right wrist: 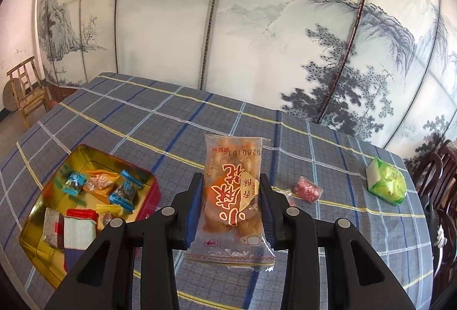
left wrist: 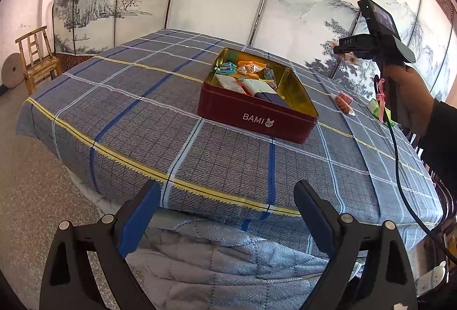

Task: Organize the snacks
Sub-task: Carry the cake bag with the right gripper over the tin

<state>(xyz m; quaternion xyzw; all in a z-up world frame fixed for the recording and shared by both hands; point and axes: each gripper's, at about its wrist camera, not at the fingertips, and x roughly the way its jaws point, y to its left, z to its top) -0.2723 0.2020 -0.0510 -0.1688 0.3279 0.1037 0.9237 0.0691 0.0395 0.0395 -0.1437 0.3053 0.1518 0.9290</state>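
Observation:
A dark red tin (left wrist: 257, 116) with a gold inside and "BAMI" on its side stands on the plaid tablecloth and holds several wrapped snacks; it also shows at the lower left of the right wrist view (right wrist: 31, 235). My right gripper (right wrist: 232, 187) is shut on a clear packet of brown snacks (right wrist: 232, 195) with red lettering, held up above the table to the right of the tin. From the left wrist view, the right gripper (left wrist: 347, 51) is high at the right. My left gripper (left wrist: 227, 190) is open and empty near the table's front edge.
A small pink-and-red snack packet (right wrist: 307, 190) and a green-and-white packet (right wrist: 387, 181) lie on the cloth to the right. A wooden chair (left wrist: 37, 58) stands at far left. Dark chairs (right wrist: 440, 184) line the table's right side. A painted screen stands behind.

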